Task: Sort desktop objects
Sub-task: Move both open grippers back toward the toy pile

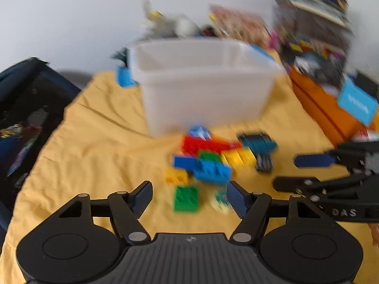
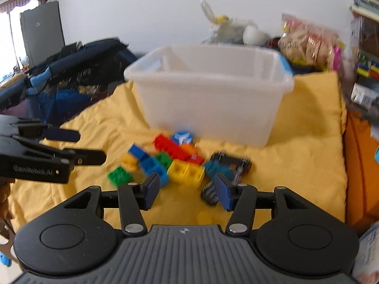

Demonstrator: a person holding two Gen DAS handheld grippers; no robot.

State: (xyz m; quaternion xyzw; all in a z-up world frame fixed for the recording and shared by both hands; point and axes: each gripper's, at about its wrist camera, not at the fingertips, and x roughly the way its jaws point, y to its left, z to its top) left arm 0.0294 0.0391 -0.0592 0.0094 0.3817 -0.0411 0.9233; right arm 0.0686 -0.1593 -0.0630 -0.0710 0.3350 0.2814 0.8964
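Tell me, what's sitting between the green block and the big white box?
A heap of toy bricks: the red brick, blue brick and yellow brick lie between the green block and the white box, as the left wrist view shows.

left gripper [image 1: 189, 196] open, empty | bricks [image 1: 206, 161] piled on yellow cloth [image 1: 99, 146] | white bin [image 1: 203, 80] behind | right gripper [image 1: 291, 172] at right

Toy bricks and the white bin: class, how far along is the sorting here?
Done: nothing visible; the white bin shows no bricks inside. In hand: nothing; the left gripper and right gripper hang open over the brick pile. Left: every brick and the toy car on the yellow cloth.
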